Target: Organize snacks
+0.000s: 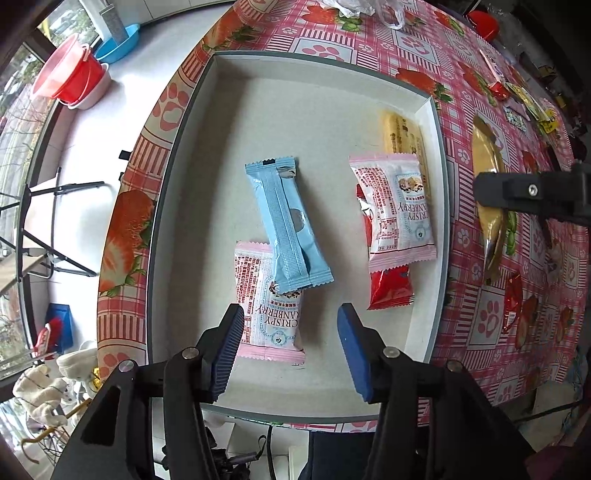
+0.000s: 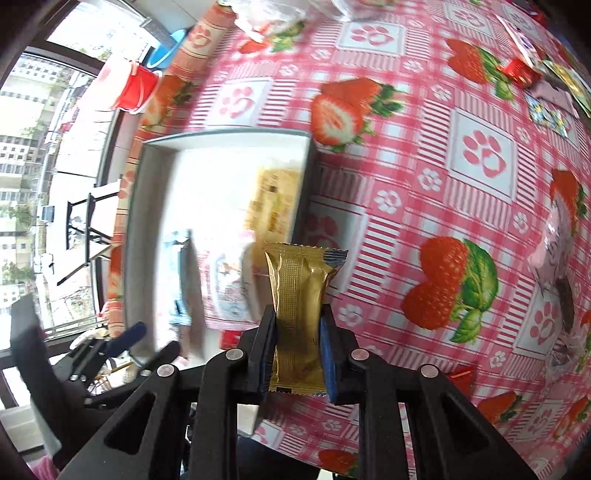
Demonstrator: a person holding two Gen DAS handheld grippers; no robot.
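A white shallow box (image 1: 207, 122) lies on the strawberry tablecloth. In it lie a light blue snack bar (image 1: 286, 221) across a pink cranberry pack (image 1: 266, 314), a second pink cranberry pack (image 1: 397, 206) over a red pack (image 1: 391, 291), and a yellow pack (image 1: 400, 133). My left gripper (image 1: 290, 350) is open and empty above the box's near part. My right gripper (image 2: 297, 350) is shut on a gold snack pack (image 2: 299, 302), held above the table beside the box's right wall (image 2: 304, 184). The gold pack also shows in the left wrist view (image 1: 489, 173).
Several loose snack packs lie on the cloth at the far right (image 1: 517, 99) and near right (image 1: 513, 302). A plastic bag (image 1: 354, 7) lies at the table's far edge. Red buckets (image 1: 70, 74) and a folding stool (image 1: 55, 225) stand on the floor to the left.
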